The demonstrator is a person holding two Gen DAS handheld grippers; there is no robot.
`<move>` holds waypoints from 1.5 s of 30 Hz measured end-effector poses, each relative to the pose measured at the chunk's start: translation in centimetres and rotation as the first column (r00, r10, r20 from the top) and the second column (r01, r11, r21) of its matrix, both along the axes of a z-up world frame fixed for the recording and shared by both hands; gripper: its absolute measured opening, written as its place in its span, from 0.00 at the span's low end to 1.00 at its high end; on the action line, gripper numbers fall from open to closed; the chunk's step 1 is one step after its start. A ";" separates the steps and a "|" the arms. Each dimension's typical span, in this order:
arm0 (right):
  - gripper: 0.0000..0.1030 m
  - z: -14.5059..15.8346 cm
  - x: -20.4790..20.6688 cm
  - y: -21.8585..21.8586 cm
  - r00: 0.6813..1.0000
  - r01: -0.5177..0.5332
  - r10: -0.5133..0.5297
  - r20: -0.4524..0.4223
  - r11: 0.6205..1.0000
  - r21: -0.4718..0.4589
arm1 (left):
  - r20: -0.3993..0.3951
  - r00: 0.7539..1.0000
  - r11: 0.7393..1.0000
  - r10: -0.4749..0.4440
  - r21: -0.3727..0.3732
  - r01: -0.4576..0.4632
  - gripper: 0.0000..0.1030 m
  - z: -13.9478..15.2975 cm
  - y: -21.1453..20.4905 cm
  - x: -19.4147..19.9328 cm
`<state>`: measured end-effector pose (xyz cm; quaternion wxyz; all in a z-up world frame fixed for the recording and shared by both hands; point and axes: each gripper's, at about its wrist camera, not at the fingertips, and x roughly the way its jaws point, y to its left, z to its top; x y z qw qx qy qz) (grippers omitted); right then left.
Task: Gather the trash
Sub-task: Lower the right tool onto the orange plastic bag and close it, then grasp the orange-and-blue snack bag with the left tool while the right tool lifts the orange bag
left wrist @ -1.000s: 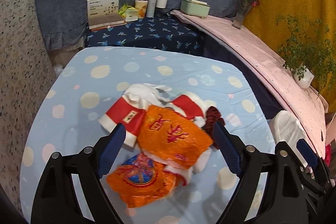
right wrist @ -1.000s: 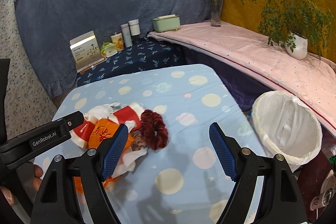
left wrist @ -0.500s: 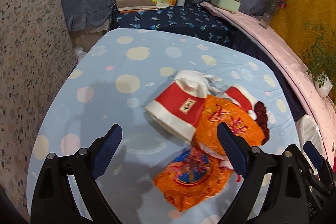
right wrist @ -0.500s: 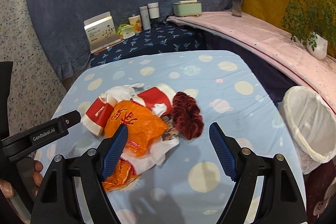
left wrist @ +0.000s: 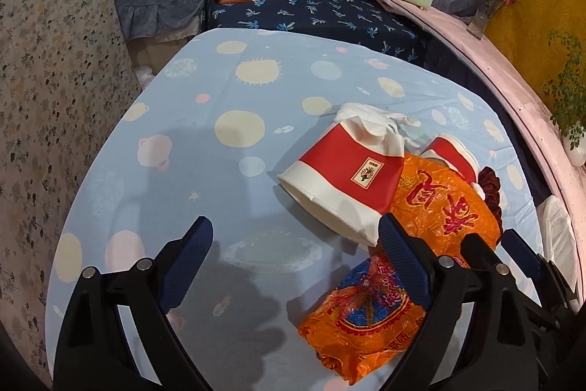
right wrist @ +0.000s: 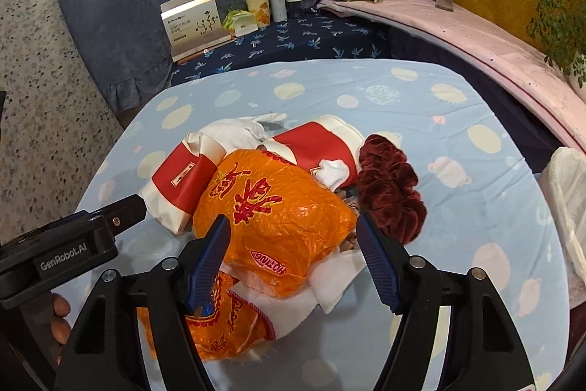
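A trash pile lies on the blue spotted tablecloth [right wrist: 421, 90]: an orange plastic bag [right wrist: 274, 207], a second orange wrapper [left wrist: 366, 314], two red-and-white paper cups [right wrist: 183, 178] [right wrist: 315, 145], white tissue [right wrist: 238, 127] and a dark red scrunchie [right wrist: 392, 189]. My right gripper [right wrist: 293, 259] hangs low over the orange bag. Its jaws are closing with the bag's near end between them, and the pads do not visibly press on it. My left gripper [left wrist: 293, 259] stands open over bare cloth. The nearer cup [left wrist: 348, 178] lies just beyond its right fingertip [left wrist: 388, 229].
A bin with a white liner [right wrist: 567, 207] stands off the table's right edge. Behind, a dark blue side table [left wrist: 311, 17] carries a box, jars and a green case. A pink shelf [right wrist: 476, 35] with a vase and a potted plant runs along the right.
Both grippers have come down closer to the pile. The left view has swung left, so the pile now lies at its right. The right jaws have narrowed around the orange bag.
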<state>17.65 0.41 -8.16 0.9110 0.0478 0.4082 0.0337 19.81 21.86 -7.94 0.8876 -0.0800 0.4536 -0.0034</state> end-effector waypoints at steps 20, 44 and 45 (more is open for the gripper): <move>0.10 2.5 -1.1 -1.7 0.997 0.009 -0.012 0.075 0.999 0.039 | -0.041 0.998 0.998 -0.052 -0.020 0.051 0.87 -1.0 -1.3 -1.2; 0.10 4.7 -6.1 -6.2 0.988 0.088 -0.100 0.119 0.991 0.102 | -0.111 0.975 0.981 -0.193 -0.002 0.194 0.23 -4.5 -5.9 -5.9; 0.10 4.8 -6.3 -6.3 0.987 0.090 -0.102 0.120 0.991 0.103 | -0.110 0.976 0.982 -0.190 -0.005 0.191 0.20 -4.3 -5.8 -5.9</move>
